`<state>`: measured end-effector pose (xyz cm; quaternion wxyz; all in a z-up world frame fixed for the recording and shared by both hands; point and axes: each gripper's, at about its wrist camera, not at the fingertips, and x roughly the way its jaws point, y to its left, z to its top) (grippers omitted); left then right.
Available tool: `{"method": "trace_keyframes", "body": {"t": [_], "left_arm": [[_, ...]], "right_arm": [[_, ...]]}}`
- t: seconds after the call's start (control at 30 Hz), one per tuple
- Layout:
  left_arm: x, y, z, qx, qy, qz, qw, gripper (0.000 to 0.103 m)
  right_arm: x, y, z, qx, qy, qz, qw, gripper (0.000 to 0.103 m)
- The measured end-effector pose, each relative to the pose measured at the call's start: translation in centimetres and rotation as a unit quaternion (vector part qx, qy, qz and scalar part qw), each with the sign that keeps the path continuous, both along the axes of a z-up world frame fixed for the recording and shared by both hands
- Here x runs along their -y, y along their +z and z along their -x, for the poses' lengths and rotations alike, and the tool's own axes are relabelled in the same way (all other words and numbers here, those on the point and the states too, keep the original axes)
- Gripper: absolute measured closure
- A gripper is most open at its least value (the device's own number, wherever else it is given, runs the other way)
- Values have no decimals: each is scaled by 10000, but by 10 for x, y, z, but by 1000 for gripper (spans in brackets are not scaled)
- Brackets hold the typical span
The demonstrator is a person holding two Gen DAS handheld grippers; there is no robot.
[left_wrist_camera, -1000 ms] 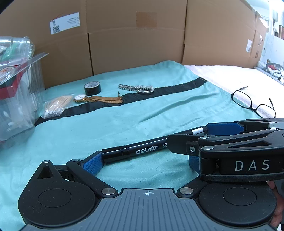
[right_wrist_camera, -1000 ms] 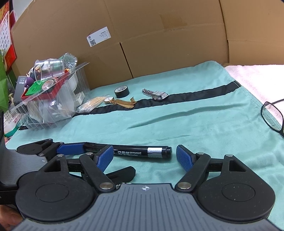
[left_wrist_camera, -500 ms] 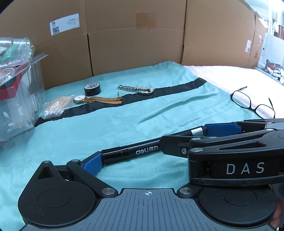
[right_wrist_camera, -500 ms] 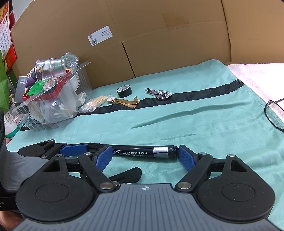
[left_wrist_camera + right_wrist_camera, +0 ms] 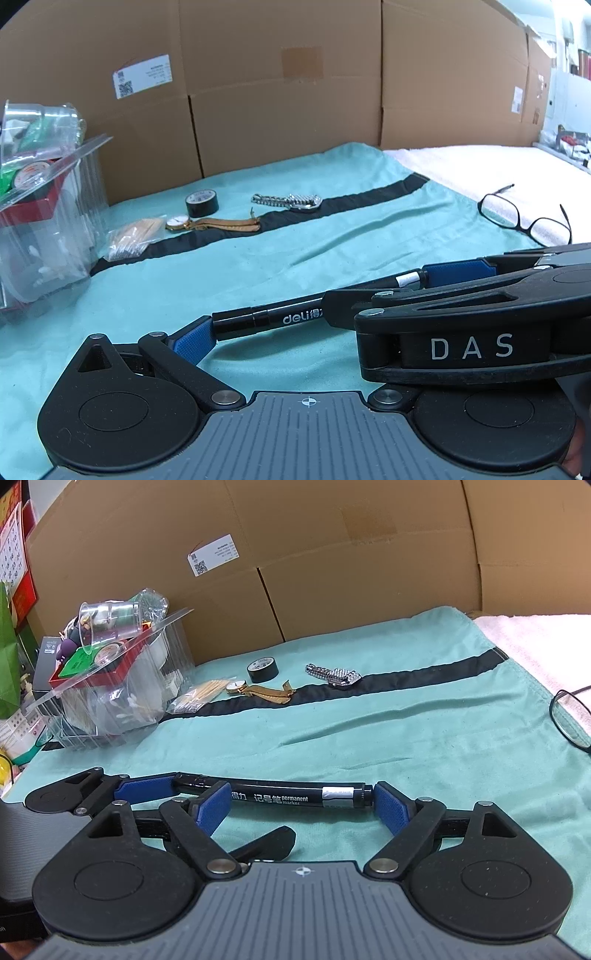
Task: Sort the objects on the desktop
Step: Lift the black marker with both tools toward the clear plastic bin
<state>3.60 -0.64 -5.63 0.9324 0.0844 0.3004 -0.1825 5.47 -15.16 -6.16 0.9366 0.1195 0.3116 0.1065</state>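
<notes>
Permanent marker (image 5: 266, 318) | left view: lies crosswise over teal cloth (image 5: 332, 243), cap end against left gripper's (image 5: 295, 332) visible blue pad; grip unclear | right view: marker (image 5: 291, 795) spans right gripper (image 5: 301, 805) pad to pad, jaws wide, tail end by right pad.
</notes>
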Motion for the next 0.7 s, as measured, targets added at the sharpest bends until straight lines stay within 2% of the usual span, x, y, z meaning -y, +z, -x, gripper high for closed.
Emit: {"method": "trace_keyframes", "body": {"t": [0.27,0.7], "left_arm": [[0,3,11,159,153,84,9997,0],[1,13,34,513,282,-68,9983,0]], "right_arm": [[-2,4,8,125,40,16,9999,16],[-6,9,22,297,67,-67,9995,15]]}}
